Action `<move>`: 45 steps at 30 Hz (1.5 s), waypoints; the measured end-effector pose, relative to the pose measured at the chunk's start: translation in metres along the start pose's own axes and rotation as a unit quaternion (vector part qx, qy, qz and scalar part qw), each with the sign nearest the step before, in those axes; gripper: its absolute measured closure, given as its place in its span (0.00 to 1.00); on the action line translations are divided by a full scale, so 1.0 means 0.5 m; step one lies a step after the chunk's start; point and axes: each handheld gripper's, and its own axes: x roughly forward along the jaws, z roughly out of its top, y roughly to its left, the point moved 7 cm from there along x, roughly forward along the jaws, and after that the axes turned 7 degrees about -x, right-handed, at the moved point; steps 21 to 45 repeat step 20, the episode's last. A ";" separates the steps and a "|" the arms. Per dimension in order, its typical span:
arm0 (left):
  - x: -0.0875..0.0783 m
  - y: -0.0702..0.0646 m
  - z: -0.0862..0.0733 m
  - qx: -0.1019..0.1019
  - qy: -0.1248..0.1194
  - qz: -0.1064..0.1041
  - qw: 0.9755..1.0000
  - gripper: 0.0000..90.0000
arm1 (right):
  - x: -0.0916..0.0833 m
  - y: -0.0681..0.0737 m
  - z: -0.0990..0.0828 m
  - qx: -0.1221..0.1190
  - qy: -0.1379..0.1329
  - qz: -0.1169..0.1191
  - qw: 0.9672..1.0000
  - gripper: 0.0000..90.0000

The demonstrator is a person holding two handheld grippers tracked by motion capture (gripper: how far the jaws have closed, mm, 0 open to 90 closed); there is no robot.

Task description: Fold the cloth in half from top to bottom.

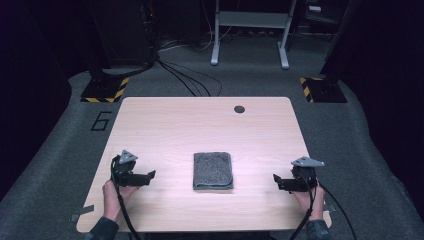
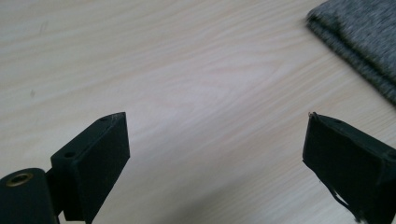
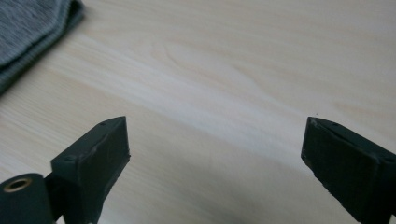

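Grey towel [image 1: 213,171], seemingly terry, folded square on table [image 1: 165,125]; each gripper gaping, empty.

The folded towel [image 1: 213,171] lies on the table [image 1: 200,120] between left gripper [image 1: 148,178] and right gripper [image 1: 278,181].

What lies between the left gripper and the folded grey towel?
Only bare wooden table separates the left gripper from the folded grey towel, as the high view shows.

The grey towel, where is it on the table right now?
In the high view the folded grey towel lies flat near the table's front middle, between the left gripper and right gripper, touching neither.
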 end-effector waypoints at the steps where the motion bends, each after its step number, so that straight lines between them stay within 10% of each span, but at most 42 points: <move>1: -0.001 0.010 -0.012 -0.011 -0.001 0.000 1.000 0.07 | 0.004 -0.006 -0.014 0.003 0.002 -0.003 1.000 0.07; 9: 0.013 0.051 -0.076 -0.040 0.001 0.030 0.999 0.04 | 0.029 -0.033 -0.080 0.026 0.008 -0.016 0.999 0.02; 17: 0.021 0.048 -0.080 -0.021 -0.006 0.057 0.998 0.02 | 0.036 -0.029 -0.077 0.010 0.014 -0.014 1.000 0.00; 45: 0.023 0.047 -0.079 -0.019 -0.005 0.058 0.998 0.01 | 0.038 -0.028 -0.075 0.009 0.013 -0.015 1.000 0.00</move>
